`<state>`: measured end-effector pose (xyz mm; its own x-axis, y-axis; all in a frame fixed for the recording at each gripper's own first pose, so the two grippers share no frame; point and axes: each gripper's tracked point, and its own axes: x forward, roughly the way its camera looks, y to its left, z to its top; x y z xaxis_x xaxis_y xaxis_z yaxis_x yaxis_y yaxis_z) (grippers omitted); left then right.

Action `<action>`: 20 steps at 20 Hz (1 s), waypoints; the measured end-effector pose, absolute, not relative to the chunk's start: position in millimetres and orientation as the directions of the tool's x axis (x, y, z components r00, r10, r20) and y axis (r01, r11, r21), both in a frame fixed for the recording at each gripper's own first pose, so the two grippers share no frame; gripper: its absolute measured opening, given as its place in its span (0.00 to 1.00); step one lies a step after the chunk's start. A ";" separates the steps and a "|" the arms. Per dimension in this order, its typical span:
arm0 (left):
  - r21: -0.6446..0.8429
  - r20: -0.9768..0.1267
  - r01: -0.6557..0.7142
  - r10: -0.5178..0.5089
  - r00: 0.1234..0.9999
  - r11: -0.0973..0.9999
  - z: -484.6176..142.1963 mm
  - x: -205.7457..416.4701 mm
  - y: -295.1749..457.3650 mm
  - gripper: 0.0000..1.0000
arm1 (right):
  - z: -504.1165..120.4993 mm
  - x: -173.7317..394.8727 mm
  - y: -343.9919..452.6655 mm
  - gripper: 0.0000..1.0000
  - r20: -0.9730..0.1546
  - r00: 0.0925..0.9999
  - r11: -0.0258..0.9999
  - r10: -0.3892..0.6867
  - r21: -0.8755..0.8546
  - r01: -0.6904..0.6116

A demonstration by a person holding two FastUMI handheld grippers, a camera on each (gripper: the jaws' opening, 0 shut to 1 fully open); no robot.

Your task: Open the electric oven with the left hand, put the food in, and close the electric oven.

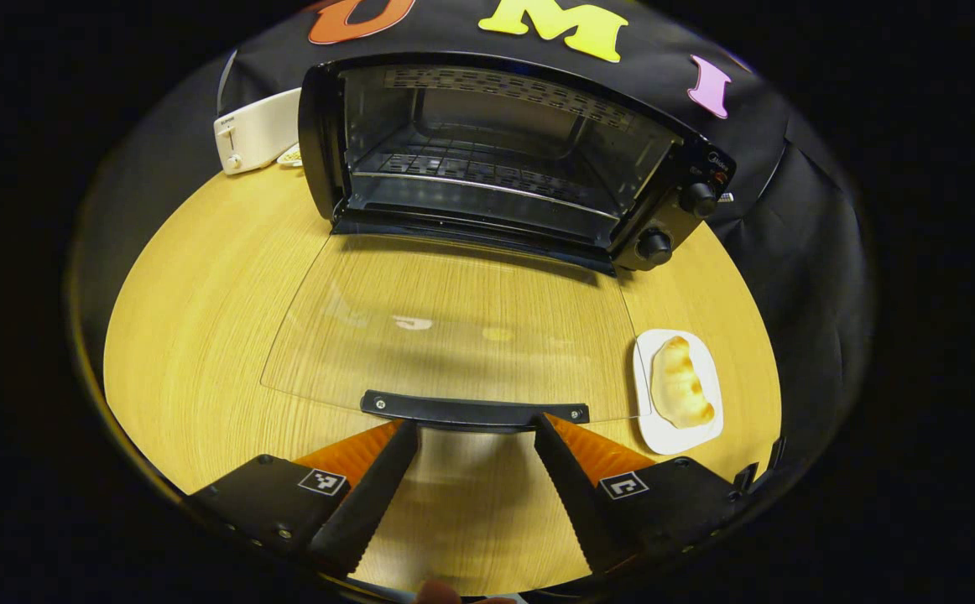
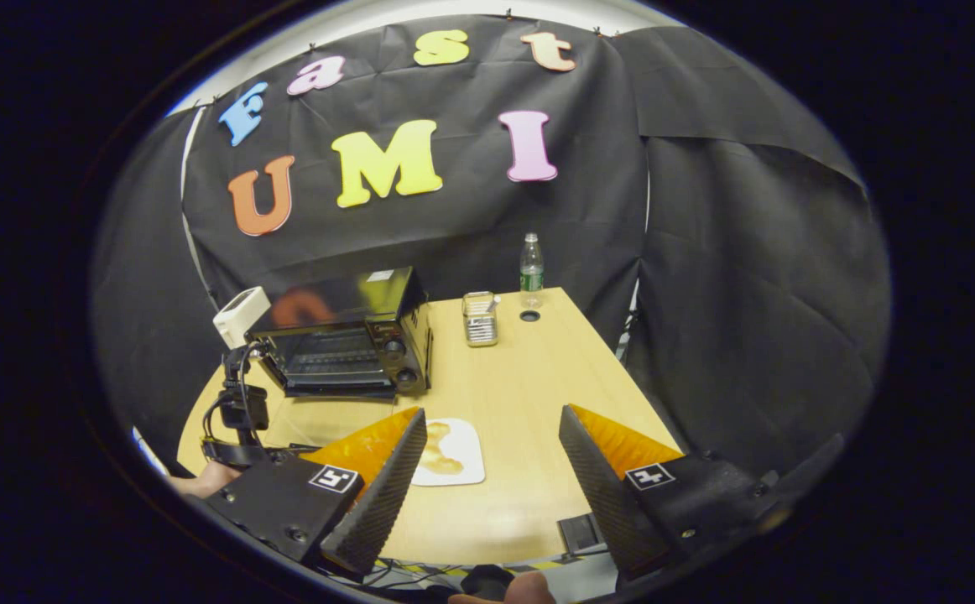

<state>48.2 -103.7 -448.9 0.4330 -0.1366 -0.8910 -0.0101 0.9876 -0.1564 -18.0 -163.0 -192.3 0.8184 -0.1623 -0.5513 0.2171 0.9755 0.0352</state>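
With the oven [image 1: 504, 159] door [image 1: 454, 323] lying flat, opening looks done; the left gripper [image 1: 475, 432] sits unclenched at the handle [image 1: 475, 411]. The bread [image 1: 680, 382] waits on its plate [image 1: 664, 432] right of the door. Next, the right gripper [image 2: 487, 428], spread and empty, must grasp it.

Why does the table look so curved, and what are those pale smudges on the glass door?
Left gripper view: the fisheye lens bends the table into a dome; the smudges are reflections on the open glass door, which lies flat. Right gripper view: same bending, with the oven small and far off, and its shiny top mirroring the wall.
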 end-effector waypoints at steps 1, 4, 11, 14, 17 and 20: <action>-0.154 -0.890 -0.001 -0.138 0.436 0.988 -448.4 48.3 -103.8 0.94 | -192.0 -18.8 -160.8 1.00 -0.551 0.818 0.976 -0.166 0.028 0.217; -0.169 -0.884 0.021 -0.161 0.438 0.985 -444.1 47.1 -104.2 0.93 | -187.7 -22.6 -154.3 1.00 -0.551 0.815 0.976 -0.180 0.003 0.218; -0.197 -0.841 0.140 -0.240 0.485 0.970 -411.1 42.8 -102.1 0.94 | -194.3 -26.4 -131.8 0.99 -0.585 0.792 0.977 -0.176 -0.002 0.215; -0.195 -0.814 0.168 -0.255 0.521 0.966 -392.7 40.6 -100.9 0.94 | -201.0 -21.9 -118.0 0.98 -0.593 0.793 0.984 -0.139 0.010 0.180; -0.181 -0.789 0.187 -0.256 0.559 0.966 -367.4 29.0 -94.5 0.93 | -213.7 -14.5 -108.3 0.97 -0.602 0.793 0.991 -0.096 0.014 0.130; -0.090 -0.711 0.215 -0.214 0.669 0.972 -318.2 23.7 -81.3 0.94 | -243.2 -3.8 -105.4 0.97 -0.654 0.756 0.994 -0.039 0.053 0.098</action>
<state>23.7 -81.3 -318.2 0.6692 -0.2144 -0.7115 0.2153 0.9723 -0.0905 -3.8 -105.4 -243.2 0.7558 -0.0393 -0.6536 0.0977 0.9938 0.0533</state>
